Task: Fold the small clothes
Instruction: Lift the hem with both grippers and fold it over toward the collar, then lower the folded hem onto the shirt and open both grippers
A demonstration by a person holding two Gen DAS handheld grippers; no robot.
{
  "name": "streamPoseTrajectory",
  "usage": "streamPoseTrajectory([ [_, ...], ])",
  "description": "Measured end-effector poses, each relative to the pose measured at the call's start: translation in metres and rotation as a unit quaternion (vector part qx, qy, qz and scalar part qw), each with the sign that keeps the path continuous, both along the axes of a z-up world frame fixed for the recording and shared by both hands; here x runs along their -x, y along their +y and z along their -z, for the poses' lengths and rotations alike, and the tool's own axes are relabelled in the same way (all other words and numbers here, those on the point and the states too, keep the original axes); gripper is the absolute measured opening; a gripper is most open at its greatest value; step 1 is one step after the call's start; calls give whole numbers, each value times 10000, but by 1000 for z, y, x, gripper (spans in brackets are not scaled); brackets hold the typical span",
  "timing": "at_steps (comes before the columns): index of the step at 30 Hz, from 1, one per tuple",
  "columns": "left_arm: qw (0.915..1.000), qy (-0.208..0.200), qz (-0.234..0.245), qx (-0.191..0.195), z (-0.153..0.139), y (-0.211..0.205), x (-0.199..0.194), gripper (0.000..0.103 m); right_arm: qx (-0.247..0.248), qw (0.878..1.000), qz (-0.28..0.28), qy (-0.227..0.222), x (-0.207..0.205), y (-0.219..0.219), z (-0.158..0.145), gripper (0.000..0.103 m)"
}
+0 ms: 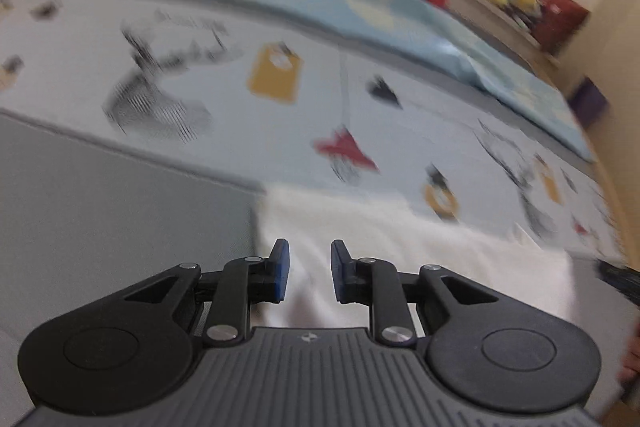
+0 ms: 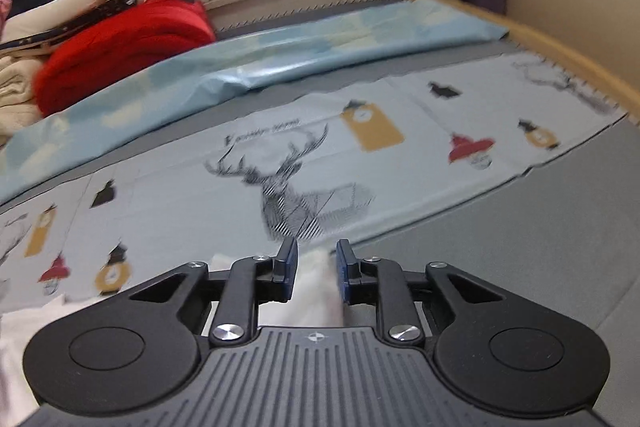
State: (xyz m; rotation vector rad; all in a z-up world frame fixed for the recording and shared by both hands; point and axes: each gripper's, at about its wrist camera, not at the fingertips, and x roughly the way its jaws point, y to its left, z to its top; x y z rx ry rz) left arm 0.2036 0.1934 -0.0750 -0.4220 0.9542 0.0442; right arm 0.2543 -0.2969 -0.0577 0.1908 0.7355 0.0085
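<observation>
Two tongs: both over the bed, both angled down.
Left tongs (image 1: 309, 269): jaws apart, white garment (image 1: 400, 247) below the gap, pads not pressing it.
Right tongs (image 2: 316, 271): jaws apart, a bunched edge of the white cloth between the pads, no clamp visible.
Garment: on the printed sheet (image 2: 200, 187), near edge.
Background: red blanket (image 2: 120, 47), blue cover (image 2: 280, 47).

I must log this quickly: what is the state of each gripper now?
Left gripper: open, over the white cloth.
Right gripper: open, white cloth between, not pressed.
</observation>
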Motion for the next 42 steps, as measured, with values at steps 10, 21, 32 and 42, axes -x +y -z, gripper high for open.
streamPoseTrajectory([
  [10, 9734, 1346, 1772, -548, 36, -34, 53, 24, 112, 9766, -900, 1949, 38, -9, 35, 31],
  [21, 9629, 1633, 1922, -955, 50, -37, 94, 2, 815, 9496, -1268, 2749, 92, -15, 51, 6],
  [32, 9847, 1277, 1103, -430, 36, -3, 96, 31, 1329, 9548, -1193, 2377, 109, -12, 34, 9],
  [42, 9907, 1254, 340, 399, 38, 18, 69, 48, 828, 9954, -474, 78, 132, -51, -51, 45],
])
